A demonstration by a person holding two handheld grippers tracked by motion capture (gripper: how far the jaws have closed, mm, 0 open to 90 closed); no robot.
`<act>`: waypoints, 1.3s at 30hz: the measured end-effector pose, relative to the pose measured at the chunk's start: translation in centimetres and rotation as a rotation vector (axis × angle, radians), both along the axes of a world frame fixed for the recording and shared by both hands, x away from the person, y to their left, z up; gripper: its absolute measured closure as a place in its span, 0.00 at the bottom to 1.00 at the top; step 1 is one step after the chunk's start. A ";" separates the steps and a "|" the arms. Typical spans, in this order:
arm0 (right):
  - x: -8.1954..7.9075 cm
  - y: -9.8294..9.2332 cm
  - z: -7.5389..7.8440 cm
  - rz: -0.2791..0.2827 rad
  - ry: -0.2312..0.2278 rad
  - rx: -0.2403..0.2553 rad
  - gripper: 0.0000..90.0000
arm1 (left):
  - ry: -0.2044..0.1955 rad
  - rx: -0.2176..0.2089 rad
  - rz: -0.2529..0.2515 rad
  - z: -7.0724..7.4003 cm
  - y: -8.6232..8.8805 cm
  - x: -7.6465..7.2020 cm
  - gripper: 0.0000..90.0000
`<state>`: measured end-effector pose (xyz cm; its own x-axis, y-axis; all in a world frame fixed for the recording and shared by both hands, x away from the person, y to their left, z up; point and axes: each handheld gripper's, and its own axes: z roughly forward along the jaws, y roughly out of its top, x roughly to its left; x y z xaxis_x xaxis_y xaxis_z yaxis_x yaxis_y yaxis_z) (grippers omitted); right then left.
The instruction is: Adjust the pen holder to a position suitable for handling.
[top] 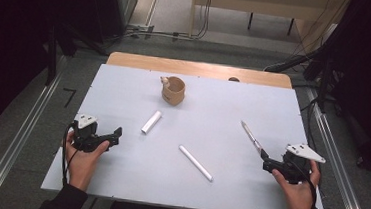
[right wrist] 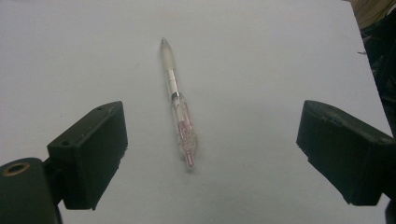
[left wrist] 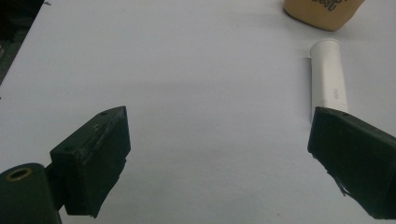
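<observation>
Right gripper (right wrist: 210, 154) gaped wide, gripping nothing. Pen (right wrist: 179, 105) lay on table (top: 124, 94) dead ahead at 12 o'clock, between jaw lines but untouched, long axis running 12-to-6 along the reach. Left gripper (left wrist: 219, 158) equally wide, empty; short white tube (left wrist: 329, 79) at its 1 o'clock. Pen sat well nearer right hand (top: 298, 186); judged the pickup its job.

Between my right gripper's (right wrist: 212, 161) matt black jaws I see a clear glossy plastic pen (right wrist: 180, 114). Ahead of my left gripper (left wrist: 219, 163), a smooth white plastic tube (left wrist: 329, 79) on the matt white tabletop (left wrist: 187, 93).
</observation>
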<state>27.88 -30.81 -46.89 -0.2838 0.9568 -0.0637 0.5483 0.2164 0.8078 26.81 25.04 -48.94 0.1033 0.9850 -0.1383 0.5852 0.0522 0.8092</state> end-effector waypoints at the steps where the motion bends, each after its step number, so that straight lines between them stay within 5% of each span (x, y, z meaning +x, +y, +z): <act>1: 0.0 0.0 0.0 0.000 0.000 0.000 0.08 | 0.000 0.000 0.000 0.0 0.0 0.0 0.07; 21: 0.0 -0.1 0.0 -0.010 0.000 0.005 0.08 | 0.019 -0.072 -0.015 0.3 -0.6 2.2 0.07; 39: 0.0 -0.1 -0.1 -0.013 0.005 0.006 0.08 | 0.001 -0.106 -0.037 1.9 -3.0 6.8 0.08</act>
<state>27.86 -30.93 -46.95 -0.2715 0.9607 -0.0572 0.5547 0.2048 0.8065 33.61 22.04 -47.01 0.1397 0.9602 -0.2418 0.5891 0.1157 0.7998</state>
